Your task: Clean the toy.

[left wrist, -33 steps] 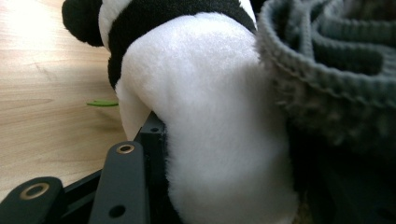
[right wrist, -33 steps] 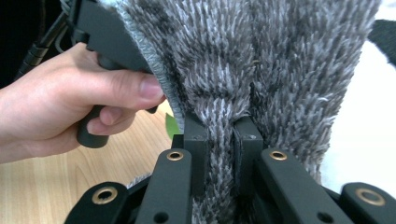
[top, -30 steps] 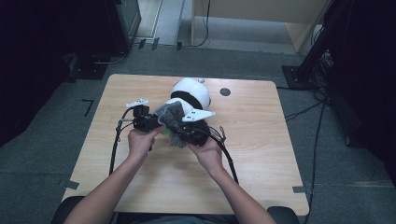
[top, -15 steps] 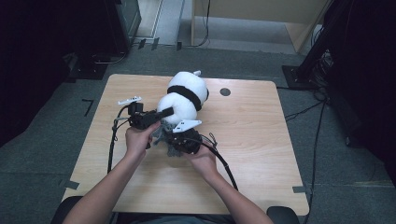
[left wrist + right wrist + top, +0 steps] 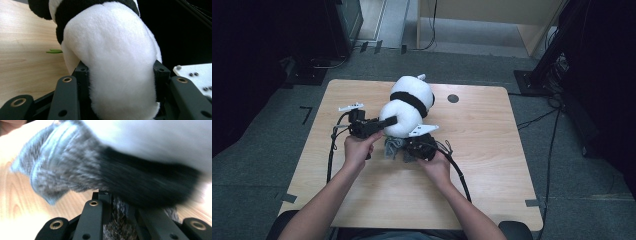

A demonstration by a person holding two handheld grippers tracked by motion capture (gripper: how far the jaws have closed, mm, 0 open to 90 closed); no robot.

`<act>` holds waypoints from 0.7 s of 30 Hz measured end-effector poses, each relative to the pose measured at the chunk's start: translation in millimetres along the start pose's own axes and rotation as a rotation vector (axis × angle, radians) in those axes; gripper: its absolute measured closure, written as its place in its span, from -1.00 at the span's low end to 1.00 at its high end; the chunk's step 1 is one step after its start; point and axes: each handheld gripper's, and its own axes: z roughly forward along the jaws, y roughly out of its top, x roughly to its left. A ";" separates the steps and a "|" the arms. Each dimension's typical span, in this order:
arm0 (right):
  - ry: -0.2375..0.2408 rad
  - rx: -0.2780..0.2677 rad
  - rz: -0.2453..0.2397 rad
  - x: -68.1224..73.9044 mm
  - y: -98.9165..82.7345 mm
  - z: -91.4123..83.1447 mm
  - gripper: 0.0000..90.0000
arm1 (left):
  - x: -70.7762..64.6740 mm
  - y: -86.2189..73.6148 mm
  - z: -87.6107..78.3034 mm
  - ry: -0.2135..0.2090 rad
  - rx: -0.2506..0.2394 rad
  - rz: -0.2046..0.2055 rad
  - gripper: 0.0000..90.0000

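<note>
At the table's [image 5: 492,165] near middle, the right gripper [image 5: 414,149] pinches a grey knitted cloth [image 5: 393,146] tight between closed jaws. The left gripper [image 5: 384,122] clamps the white rump of a black-and-white plush panda [image 5: 409,102] lying beyond. Its own view shows plush bulging between the fingers [image 5: 160,75].

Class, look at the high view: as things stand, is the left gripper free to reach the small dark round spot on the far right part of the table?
Probably not: the left gripper is shut on the plush panda, which also lies between it and the spot.
</note>
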 end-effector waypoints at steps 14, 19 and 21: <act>-0.092 0.012 0.135 -42.2 -3.8 -23.3 0.80 | 4.6 4.9 -10.3 -0.020 0.011 0.038 0.09; -0.142 0.016 0.190 -59.1 -4.9 -37.4 0.80 | 6.7 7.3 -14.4 0.000 0.008 0.055 0.09; -0.159 -0.009 0.210 -65.2 -4.0 -45.4 0.80 | 8.4 8.2 -16.4 0.006 0.009 0.058 0.09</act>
